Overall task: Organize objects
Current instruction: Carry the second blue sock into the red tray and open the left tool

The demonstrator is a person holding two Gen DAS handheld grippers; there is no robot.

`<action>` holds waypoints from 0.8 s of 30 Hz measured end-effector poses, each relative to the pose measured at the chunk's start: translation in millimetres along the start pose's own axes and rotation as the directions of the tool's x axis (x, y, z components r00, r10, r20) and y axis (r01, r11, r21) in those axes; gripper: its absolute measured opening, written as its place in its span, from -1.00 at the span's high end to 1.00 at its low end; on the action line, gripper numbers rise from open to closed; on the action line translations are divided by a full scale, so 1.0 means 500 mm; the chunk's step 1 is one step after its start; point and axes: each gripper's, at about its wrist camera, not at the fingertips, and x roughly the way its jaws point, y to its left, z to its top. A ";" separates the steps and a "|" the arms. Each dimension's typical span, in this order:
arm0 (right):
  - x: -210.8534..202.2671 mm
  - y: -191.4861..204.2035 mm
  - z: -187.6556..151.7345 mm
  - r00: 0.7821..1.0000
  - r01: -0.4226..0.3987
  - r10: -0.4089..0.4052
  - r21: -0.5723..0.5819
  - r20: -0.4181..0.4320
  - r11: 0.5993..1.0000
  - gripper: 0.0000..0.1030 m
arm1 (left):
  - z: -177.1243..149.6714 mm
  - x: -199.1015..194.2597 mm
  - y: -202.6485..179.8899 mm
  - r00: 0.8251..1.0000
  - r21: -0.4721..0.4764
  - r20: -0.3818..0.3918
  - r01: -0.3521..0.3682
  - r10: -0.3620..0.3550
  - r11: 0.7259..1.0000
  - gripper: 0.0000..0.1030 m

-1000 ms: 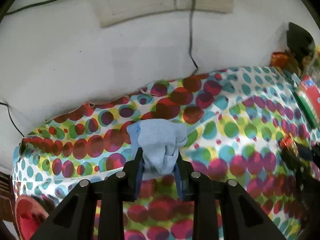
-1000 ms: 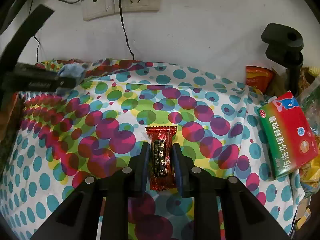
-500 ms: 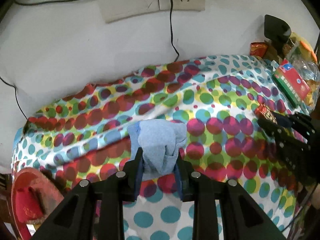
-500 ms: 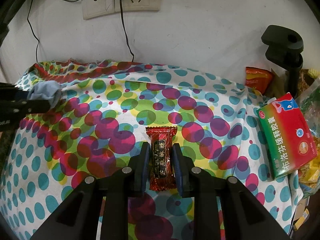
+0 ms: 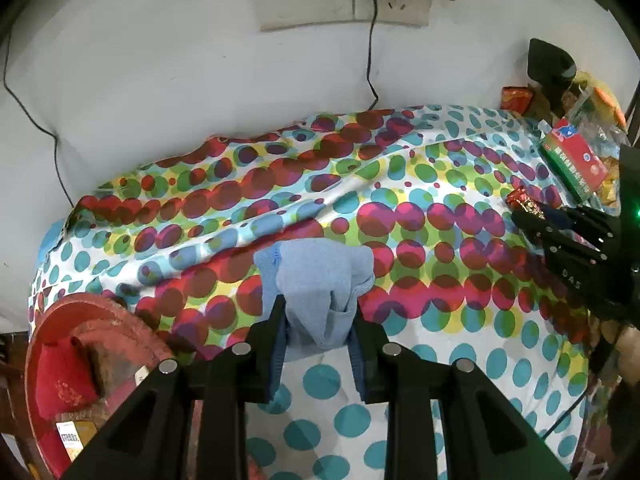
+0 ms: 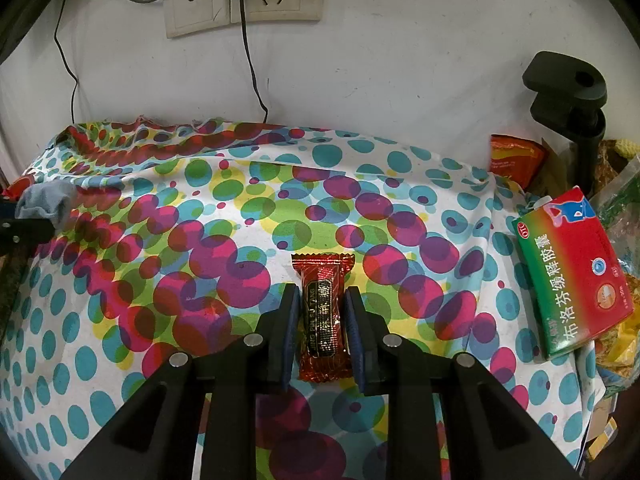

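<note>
Desk (image 6: 120, 360) draped in a glossy cloth printed with overlapping multicoloured dots, set against a white wall carrying socket plates and black cables. Left hand-held gripper (image 5: 319, 332): jaws closed on a bunched pale blue fabric piece, possibly a sock (image 5: 320, 280), held above the cloth near the desk's left side; the same bundle shows at the left edge of the right wrist view (image 6: 46, 200). Right hand-held gripper (image 6: 322, 332): jaws drawn narrow onto a small dark red foil-wrapped candy bar with gold lettering (image 6: 323, 312), clamped lengthwise at mid-desk with its crimped end pointing toward the wall. Red and green rectangular cardboard medicine box with white lettering (image 6: 572, 272): lying at the right edge of the desk among crinkled snack packets. Black clamp-style stand (image 6: 568, 88): upright behind the box. Round red tray (image 5: 72, 360): at the lower left beside the desk, holding a red cloth pouch and small packets.
</note>
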 end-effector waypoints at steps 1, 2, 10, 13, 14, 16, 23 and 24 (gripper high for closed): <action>0.001 -0.001 0.000 1.000 0.001 -0.001 0.000 0.000 1.000 0.55 | -0.002 -0.006 0.005 1.000 0.003 0.005 -0.007 0.007 1.000 0.47; 0.000 0.000 0.001 1.000 0.001 -0.001 -0.001 0.000 1.000 0.55 | -0.002 -0.010 0.008 1.000 0.003 0.007 -0.005 0.005 1.000 0.47; 0.002 -0.001 -0.001 1.000 0.005 -0.005 -0.004 0.001 1.000 0.55 | -0.014 -0.046 0.052 0.999 -0.025 0.028 -0.024 0.025 0.999 0.47; 0.002 0.000 -0.001 1.000 0.005 -0.005 -0.004 0.001 1.000 0.55 | -0.022 -0.057 0.074 0.999 -0.038 0.030 -0.031 0.032 0.999 0.47; 0.003 0.000 -0.001 1.000 0.006 -0.006 -0.005 0.001 1.000 0.55 | -0.025 -0.061 0.081 0.999 -0.046 0.033 -0.037 0.039 0.998 0.47; 0.003 -0.002 0.000 1.000 0.006 -0.006 -0.005 0.001 1.000 0.55 | -0.033 -0.067 0.097 0.998 -0.052 0.027 -0.047 0.049 0.998 0.47; 0.002 0.000 0.001 1.000 0.011 -0.011 -0.010 0.002 1.000 0.55 | -0.069 -0.081 0.165 0.997 -0.106 0.011 -0.074 0.076 0.992 0.47; 0.002 0.002 0.001 1.000 0.012 -0.012 -0.010 0.002 1.000 0.55 | -0.076 -0.082 0.176 0.997 -0.118 0.006 -0.078 0.079 0.990 0.47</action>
